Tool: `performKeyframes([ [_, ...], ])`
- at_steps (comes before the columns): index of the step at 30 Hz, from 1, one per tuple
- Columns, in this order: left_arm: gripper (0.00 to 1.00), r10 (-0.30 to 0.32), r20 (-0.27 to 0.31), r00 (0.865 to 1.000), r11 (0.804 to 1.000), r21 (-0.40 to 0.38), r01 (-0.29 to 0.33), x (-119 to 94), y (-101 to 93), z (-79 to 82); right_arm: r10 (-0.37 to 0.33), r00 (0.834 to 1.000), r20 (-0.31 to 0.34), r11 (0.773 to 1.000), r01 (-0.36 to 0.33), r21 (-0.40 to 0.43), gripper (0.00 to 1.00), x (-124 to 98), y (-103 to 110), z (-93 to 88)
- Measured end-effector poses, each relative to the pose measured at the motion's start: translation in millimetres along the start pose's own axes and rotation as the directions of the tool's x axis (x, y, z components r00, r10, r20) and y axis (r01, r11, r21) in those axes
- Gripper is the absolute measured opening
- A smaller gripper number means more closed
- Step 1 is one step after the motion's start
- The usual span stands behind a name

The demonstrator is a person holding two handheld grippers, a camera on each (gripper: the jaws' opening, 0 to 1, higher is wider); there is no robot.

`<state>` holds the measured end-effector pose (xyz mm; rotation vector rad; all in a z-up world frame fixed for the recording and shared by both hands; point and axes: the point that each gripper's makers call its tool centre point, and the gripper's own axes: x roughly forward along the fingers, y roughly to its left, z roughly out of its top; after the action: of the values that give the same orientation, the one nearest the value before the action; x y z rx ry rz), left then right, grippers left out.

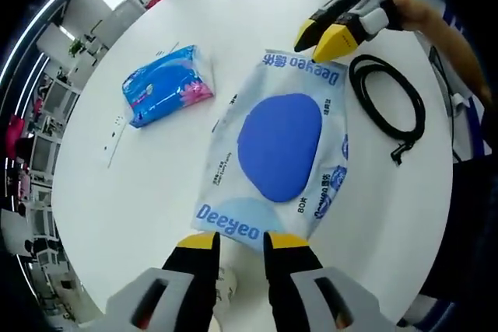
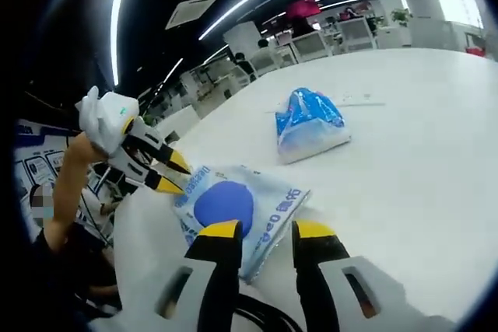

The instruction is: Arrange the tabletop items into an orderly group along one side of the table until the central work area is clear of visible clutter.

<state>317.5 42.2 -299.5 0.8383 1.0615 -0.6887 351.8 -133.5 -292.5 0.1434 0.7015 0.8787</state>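
Gathering step judged underway: wipes pack (image 1: 282,162) flanked by left gripper (image 1: 238,243) and right gripper (image 2: 267,229), both parted, empty; grasp needed next.

Below the right gripper (image 2: 263,231), a black cable (image 2: 261,318) runs off the picture's bottom edge, mostly hidden behind the jaws. Between the left gripper (image 1: 240,240) jaws, a small white object (image 1: 227,285) is largely covered. Beyond the small blue packet (image 1: 166,83), the print on a white strip (image 1: 117,134) is too small to read.
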Motion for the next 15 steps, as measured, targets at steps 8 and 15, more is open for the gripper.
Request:
performKeyframes([
  [8, 0.28, 0.014, 0.039, 0.999, 1.000, 0.007, -0.014, -6, -4.8, 4.6, -0.021, 1.000, 0.000, 0.999, 0.021, -0.043, 0.32, -4, 1, 3.0],
  [15, 0.29, 0.034, 0.048, 0.998, 0.999, 0.010, -0.034, -12, -3.9, 1.1, -0.029, 1.000, 0.005, 0.998, 0.029, -0.056, 0.32, -8, 5, 3.8],
])
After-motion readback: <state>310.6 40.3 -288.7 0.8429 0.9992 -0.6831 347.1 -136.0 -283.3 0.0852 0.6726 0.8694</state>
